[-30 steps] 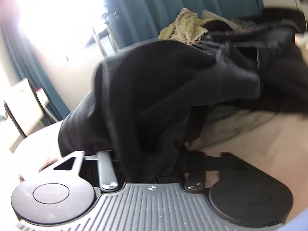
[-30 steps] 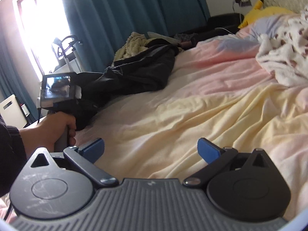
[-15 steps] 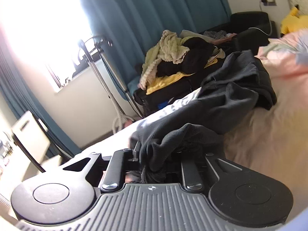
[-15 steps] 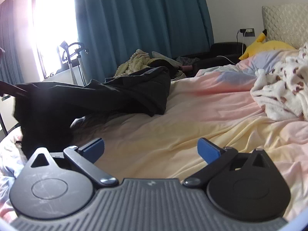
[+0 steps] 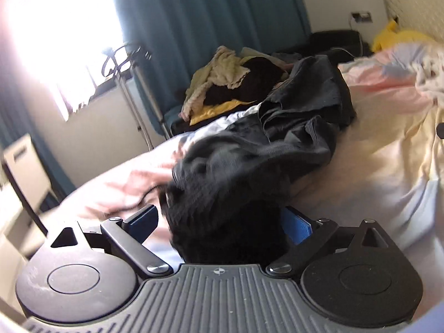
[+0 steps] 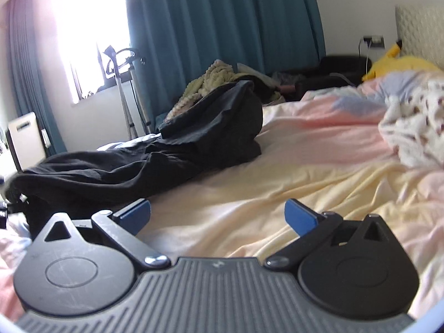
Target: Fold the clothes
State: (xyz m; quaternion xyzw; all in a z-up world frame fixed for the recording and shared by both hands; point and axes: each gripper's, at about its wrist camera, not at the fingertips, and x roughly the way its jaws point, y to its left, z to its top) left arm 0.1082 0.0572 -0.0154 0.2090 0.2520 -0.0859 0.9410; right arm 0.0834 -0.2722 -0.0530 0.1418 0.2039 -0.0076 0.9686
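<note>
A long black garment (image 5: 277,144) lies rumpled across the pastel bed sheet (image 5: 383,166), stretching away toward the far edge of the bed. My left gripper (image 5: 222,222) has its jaws opening wide; the blurred near end of the garment still hangs between the blue pads (image 5: 144,219) without being pinched. In the right wrist view the same garment (image 6: 166,161) runs from the left edge to the middle of the bed. My right gripper (image 6: 217,215) hovers open over the yellow sheet (image 6: 263,199), to the right of the garment, with nothing between its fingers.
A pile of other clothes (image 5: 230,83) sits on a low seat beyond the bed, before teal curtains (image 5: 208,22). A metal stand (image 5: 133,83) is by the bright window. A white spotted blanket (image 6: 416,127) and a yellow plush toy (image 6: 399,63) lie at the bed's head.
My left gripper, shut on the black garment earlier, pulled it out along the bed and has now spread its jaws. The garment went from bunched to stretched out. The right gripper barely shifted.
</note>
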